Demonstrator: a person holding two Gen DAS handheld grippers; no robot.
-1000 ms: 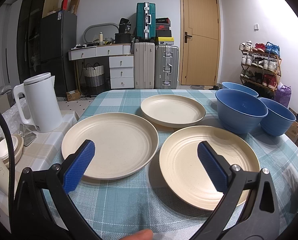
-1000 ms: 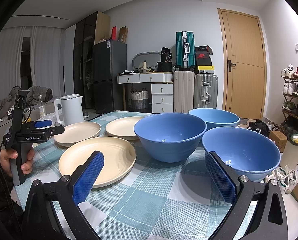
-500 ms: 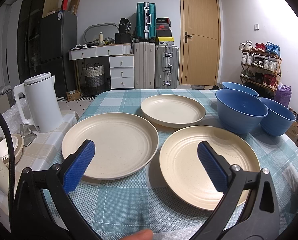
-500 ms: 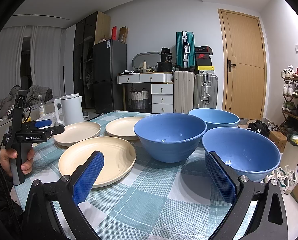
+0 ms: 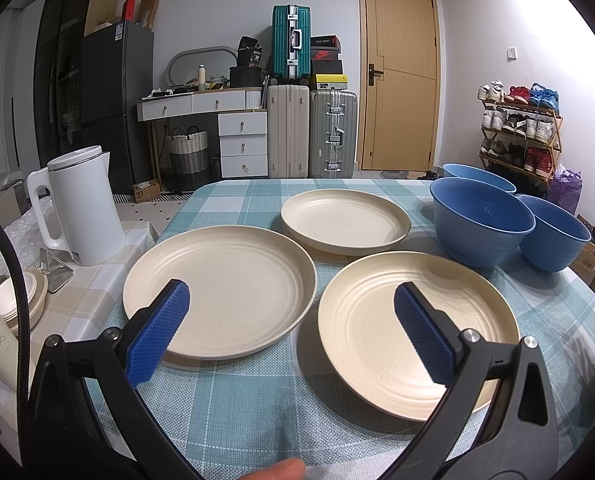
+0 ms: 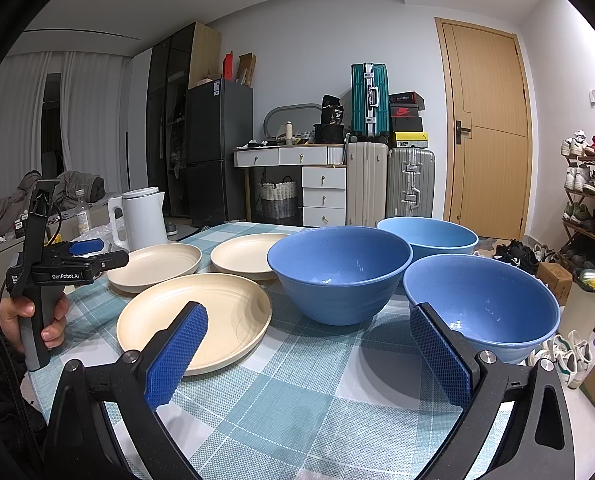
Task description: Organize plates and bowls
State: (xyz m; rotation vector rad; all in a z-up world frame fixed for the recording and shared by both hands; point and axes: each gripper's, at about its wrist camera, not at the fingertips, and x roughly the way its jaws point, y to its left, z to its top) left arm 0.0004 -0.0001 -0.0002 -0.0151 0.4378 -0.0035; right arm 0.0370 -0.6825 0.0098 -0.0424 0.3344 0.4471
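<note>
Plates [image 5: 219, 288] flat, bowls [image 6: 339, 272] upright

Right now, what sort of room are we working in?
Likely a lived-in home, a dining corner by the entry: checked tablecloth, stacked suitcases, a shoe rack beside the door.

Table [image 5: 257, 392]: three plates and three bowls, none stacked. From the left wrist view, near-left plate [image 5: 221, 292] at 9 o'clock; near-right plate [image 5: 377, 328] at 5 o'clock, just beside it; far plate [image 5: 345, 222] at 12 o'clock behind both. Bowls clustered at 2 o'clock: middle bowl [image 5: 481, 220], rear bowl [image 5: 477, 176] behind it, right bowl [image 5: 555, 232] beside it. Kettle [image 5: 79, 208] off the table at 9 o'clock.
</note>
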